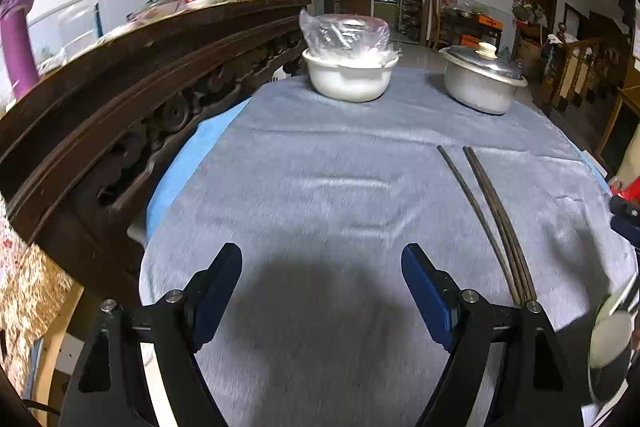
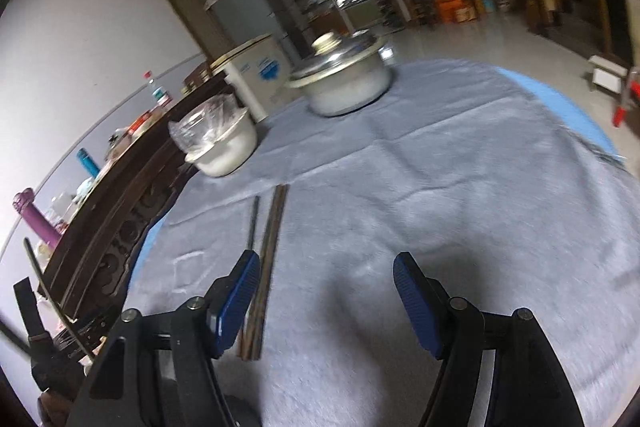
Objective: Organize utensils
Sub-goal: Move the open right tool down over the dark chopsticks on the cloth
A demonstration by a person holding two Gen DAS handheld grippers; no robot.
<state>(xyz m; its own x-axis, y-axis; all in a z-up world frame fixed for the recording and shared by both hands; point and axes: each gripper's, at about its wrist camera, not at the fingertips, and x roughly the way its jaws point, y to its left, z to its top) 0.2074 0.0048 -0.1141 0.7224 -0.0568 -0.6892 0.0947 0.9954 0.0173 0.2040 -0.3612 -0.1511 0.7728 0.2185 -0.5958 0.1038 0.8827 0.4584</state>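
My left fingers point(image 1: 322, 291) spread wide over grey cloth-covered table point(image 1: 320, 167), nothing between them. My right fingers point(image 2: 326, 291) apart too, empty. Dark thin chopsticks point(image 1: 486, 211) lie flat on cloth, just right of left fingers, beside right gripper's left pad. White plastic-wrapped bowl point(image 1: 348, 79) and lidded metal pot point(image 1: 480, 83) at far edge.
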